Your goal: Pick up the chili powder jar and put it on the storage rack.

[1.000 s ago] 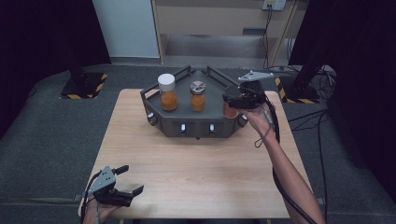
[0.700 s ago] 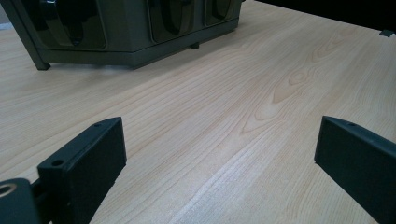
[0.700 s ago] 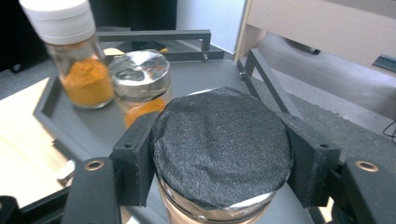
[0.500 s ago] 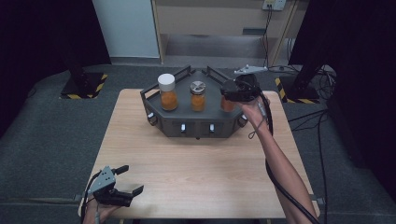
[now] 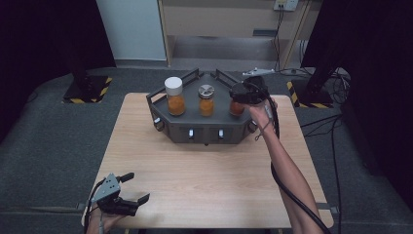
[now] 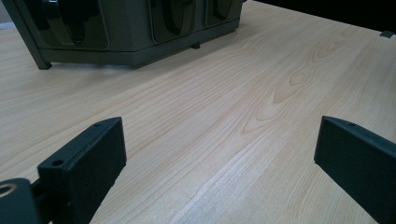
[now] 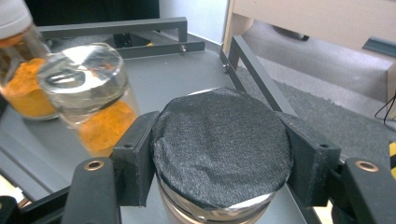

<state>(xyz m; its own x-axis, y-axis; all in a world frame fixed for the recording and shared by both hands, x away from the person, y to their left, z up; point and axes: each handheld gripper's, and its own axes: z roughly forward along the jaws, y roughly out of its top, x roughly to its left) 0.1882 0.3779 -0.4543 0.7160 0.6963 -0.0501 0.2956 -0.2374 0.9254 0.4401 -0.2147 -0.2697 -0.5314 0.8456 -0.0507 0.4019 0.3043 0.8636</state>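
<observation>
I clamp my right gripper on the black-topped glass jar of orange powder, at the right end of the dark grey metal tray, because this grip across the lid keeps it upright. My left gripper rests open near the table edge, well apart from the tray, so it is out of the way.

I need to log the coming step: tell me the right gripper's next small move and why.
Probably lower the jar straight down onto the grey stand. The right gripper is shut on its black-covered lid, over the stand's right end beside the other two jars, and the high view hides whether its base is seated.
</observation>
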